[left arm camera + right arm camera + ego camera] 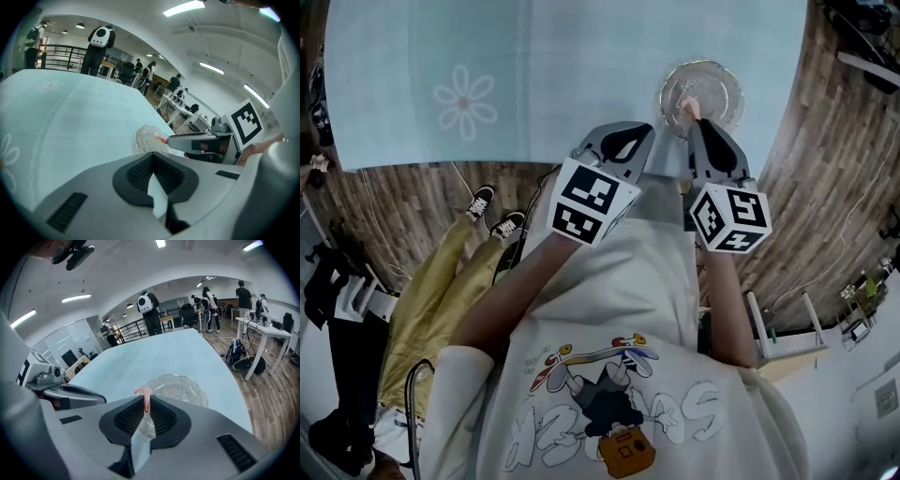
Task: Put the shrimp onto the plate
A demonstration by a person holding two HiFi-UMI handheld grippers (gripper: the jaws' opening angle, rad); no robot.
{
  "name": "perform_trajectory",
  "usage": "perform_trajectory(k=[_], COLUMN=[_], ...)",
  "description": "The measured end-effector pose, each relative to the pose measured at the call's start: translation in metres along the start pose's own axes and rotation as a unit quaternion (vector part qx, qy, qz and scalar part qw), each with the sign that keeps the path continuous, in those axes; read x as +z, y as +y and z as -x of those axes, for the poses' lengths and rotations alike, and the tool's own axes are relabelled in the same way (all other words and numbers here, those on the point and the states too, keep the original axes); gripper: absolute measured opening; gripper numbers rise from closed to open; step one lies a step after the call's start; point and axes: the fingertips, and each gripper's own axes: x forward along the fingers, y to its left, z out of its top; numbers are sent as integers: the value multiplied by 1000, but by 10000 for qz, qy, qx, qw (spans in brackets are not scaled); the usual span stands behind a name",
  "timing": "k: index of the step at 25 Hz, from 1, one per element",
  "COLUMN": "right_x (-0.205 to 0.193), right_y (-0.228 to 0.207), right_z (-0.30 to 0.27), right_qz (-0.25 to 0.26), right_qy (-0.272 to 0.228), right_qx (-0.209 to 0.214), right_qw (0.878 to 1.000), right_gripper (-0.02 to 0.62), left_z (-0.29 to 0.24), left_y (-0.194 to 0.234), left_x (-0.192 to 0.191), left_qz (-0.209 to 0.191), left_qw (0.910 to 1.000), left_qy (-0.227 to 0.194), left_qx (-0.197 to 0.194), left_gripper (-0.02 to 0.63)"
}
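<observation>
A clear glass plate (pixel 701 94) sits on the pale blue tablecloth near the table's front edge; it also shows as the plate (pixel 180 389) in the right gripper view and the plate (pixel 146 139) in the left gripper view. My right gripper (pixel 692 117) is shut on a pink shrimp (pixel 145 397), held just above the plate's near rim; the shrimp (pixel 689 105) pokes out past the tips. My left gripper (pixel 621 141) hovers over the table edge left of the plate, jaws shut with nothing between them.
The pale blue tablecloth (pixel 534 66) with a white flower print (pixel 465 101) covers the table. A seated person's legs and black shoes (pixel 492 214) are below the table edge at left. Wooden floor (pixel 834 141) lies right of the table. Several people stand in the far background.
</observation>
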Motion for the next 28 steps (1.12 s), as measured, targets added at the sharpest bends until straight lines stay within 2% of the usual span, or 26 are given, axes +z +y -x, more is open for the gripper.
perform_trajectory(k=[5,18,28], right_x=[-3,-13,-20], right_y=[-4,-12,-12], right_z=[-18,-47,-59], right_qz=[-13,187,270], right_qy=[140,475,778], right_qx=[70,350,216], right_qw=[9999,9981,9964], right_gripper=[58,58,60], left_z=[-11,-32,-31], left_y=[11,35,43], left_x=[0,-15,-26], left_qz=[-115,260,375], left_qw=[9998,9992,9984], left_qy=[149,221,328], left_qx=[-33,210,259], left_gripper=[8,8,6])
